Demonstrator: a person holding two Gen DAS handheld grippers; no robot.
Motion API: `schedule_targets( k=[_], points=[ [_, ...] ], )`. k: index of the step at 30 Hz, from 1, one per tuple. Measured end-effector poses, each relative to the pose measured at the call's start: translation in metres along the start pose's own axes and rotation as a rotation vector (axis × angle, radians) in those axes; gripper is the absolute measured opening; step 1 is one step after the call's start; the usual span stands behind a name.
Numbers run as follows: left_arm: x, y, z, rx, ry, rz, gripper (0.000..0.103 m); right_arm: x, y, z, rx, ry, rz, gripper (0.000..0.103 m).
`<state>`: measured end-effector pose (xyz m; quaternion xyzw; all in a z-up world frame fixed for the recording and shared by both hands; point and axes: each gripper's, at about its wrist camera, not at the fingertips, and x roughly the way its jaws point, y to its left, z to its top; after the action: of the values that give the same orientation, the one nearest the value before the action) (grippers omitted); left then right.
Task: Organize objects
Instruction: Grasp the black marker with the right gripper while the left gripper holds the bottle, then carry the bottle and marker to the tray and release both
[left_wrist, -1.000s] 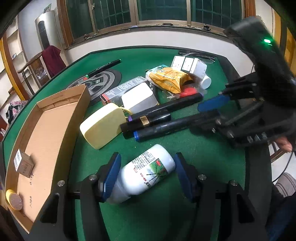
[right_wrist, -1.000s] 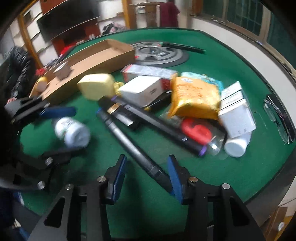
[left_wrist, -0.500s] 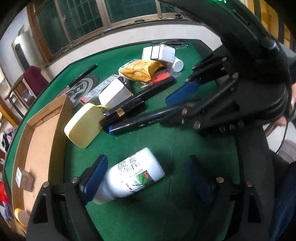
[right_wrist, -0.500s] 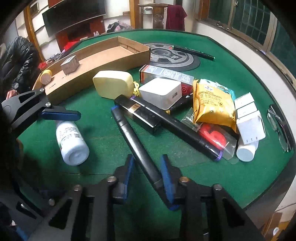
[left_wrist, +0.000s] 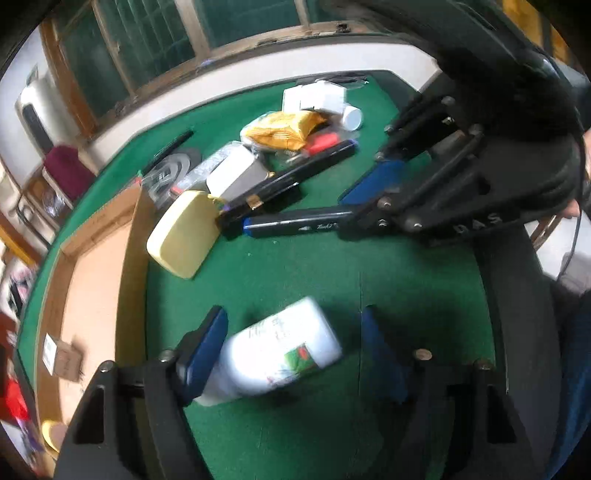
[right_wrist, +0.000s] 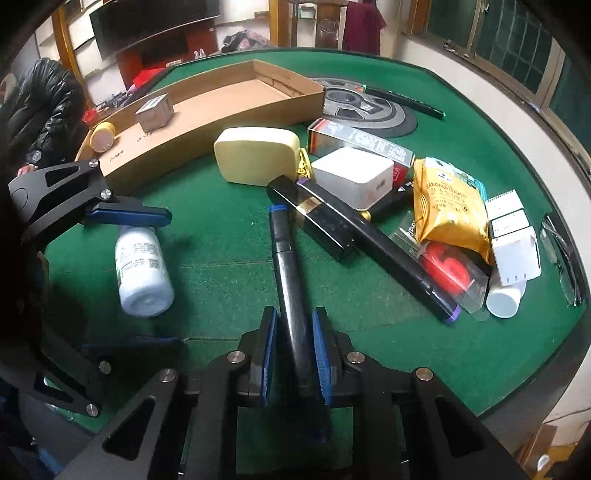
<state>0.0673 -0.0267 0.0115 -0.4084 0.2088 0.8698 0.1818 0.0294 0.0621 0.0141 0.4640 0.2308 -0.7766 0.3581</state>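
Observation:
My right gripper (right_wrist: 293, 334) is shut on the near end of a long black marker with a blue cap (right_wrist: 285, 266); the marker lies along the green table. It also shows in the left wrist view (left_wrist: 295, 226), held by the right gripper (left_wrist: 364, 205). My left gripper (left_wrist: 293, 332) is open around a white bottle (left_wrist: 279, 356) that lies on its side between the fingers. The bottle also shows in the right wrist view (right_wrist: 142, 271), between the left gripper's fingers (right_wrist: 127, 216).
An open cardboard tray (right_wrist: 229, 99) holds a small box (right_wrist: 154, 112) and a yellow-capped jar (right_wrist: 102, 136). A pale yellow case (right_wrist: 256, 155), white box (right_wrist: 352, 175), black pens (right_wrist: 369, 236), yellow snack bag (right_wrist: 448, 205), white cartons (right_wrist: 513, 236) and glasses (right_wrist: 561, 254) lie on the table.
My right gripper has closed on the marker's near end. My left gripper has stayed open around the white bottle while its view shifted and blurred.

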Motion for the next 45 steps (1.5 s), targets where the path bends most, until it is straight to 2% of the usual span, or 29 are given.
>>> schedule_targets(
  k=[3,6,7,8,9,11,16,17,20,23,26,30,31,32,33,34,35,37,40,42,44,45],
  points=[
    [-0.001,0.003,-0.003,0.002,-0.012,-0.024,0.078,-0.001,0.0,0.001,0.026,0.009,0.003,0.018],
    [-0.003,0.007,-0.004,-0.005,-0.019,-0.051,0.078,-0.004,-0.005,0.0,0.086,0.017,0.078,0.016],
    [-0.005,0.011,-0.004,-0.028,-0.024,-0.066,0.074,-0.004,-0.006,0.0,0.104,0.016,0.087,0.016],
    [-0.005,0.013,-0.003,-0.042,-0.027,-0.063,0.063,-0.005,-0.007,-0.002,0.12,0.017,0.09,0.016],
    [-0.005,0.017,-0.002,-0.059,-0.025,-0.055,0.057,-0.005,-0.007,-0.002,0.133,0.016,0.096,0.016],
    [-0.006,0.022,-0.002,-0.089,-0.024,-0.054,0.056,-0.006,-0.008,-0.005,0.166,0.016,0.119,0.016],
    [-0.004,0.019,-0.002,-0.071,-0.023,-0.01,0.055,-0.007,-0.006,-0.012,0.205,0.007,0.141,0.016],
    [-0.003,0.02,0.0,-0.078,-0.028,0.014,0.049,-0.009,-0.007,-0.014,0.221,0.001,0.142,0.016],
    [0.011,0.03,0.009,-0.187,-0.014,0.072,0.04,-0.011,-0.011,-0.017,0.259,-0.015,0.149,0.016],
    [0.018,0.022,0.017,-0.182,-0.007,0.124,0.035,-0.014,-0.016,-0.019,0.288,-0.031,0.163,0.016],
    [0.014,0.026,0.02,-0.226,-0.013,0.08,0.033,-0.018,-0.017,-0.021,0.289,-0.035,0.165,0.016],
    [0.007,0.029,0.018,-0.22,-0.004,0.091,0.033,-0.017,-0.017,-0.023,0.273,-0.029,0.132,0.016],
    [0.005,0.03,0.017,-0.213,0.015,0.073,0.039,-0.016,-0.017,-0.024,0.273,-0.025,0.131,0.016],
    [0.001,0.029,0.014,-0.198,0.024,0.069,0.051,-0.015,-0.016,-0.024,0.271,-0.023,0.129,0.016],
    [-0.004,0.028,0.012,-0.181,0.014,0.077,0.057,-0.014,-0.016,-0.024,0.268,-0.024,0.128,0.016],
    [-0.009,0.027,0.01,-0.168,-0.002,0.074,0.069,-0.014,-0.015,-0.024,0.263,-0.027,0.125,0.016],
    [-0.013,0.028,0.008,-0.169,-0.014,0.069,0.072,-0.013,-0.015,-0.024,0.261,-0.029,0.123,0.016],
    [-0.017,0.03,0.005,-0.179,-0.021,0.053,0.073,-0.013,-0.016,-0.024,0.264,-0.031,0.126,0.016],
    [-0.011,0.029,0.0,-0.134,0.02,0.097,0.072,-0.014,-0.016,-0.025,0.263,-0.034,0.127,0.016],
    [0.002,0.03,-0.002,-0.129,0.07,0.088,0.051,-0.013,-0.016,-0.024,0.26,-0.035,0.123,0.016],
    [0.005,0.031,-0.001,-0.143,0.056,0.065,0.038,-0.012,-0.013,-0.023,0.253,-0.032,0.113,0.017],
    [0.006,0.031,-0.001,-0.145,0.052,0.066,0.035,-0.013,-0.013,-0.023,0.252,-0.032,0.107,0.017]
  ],
)
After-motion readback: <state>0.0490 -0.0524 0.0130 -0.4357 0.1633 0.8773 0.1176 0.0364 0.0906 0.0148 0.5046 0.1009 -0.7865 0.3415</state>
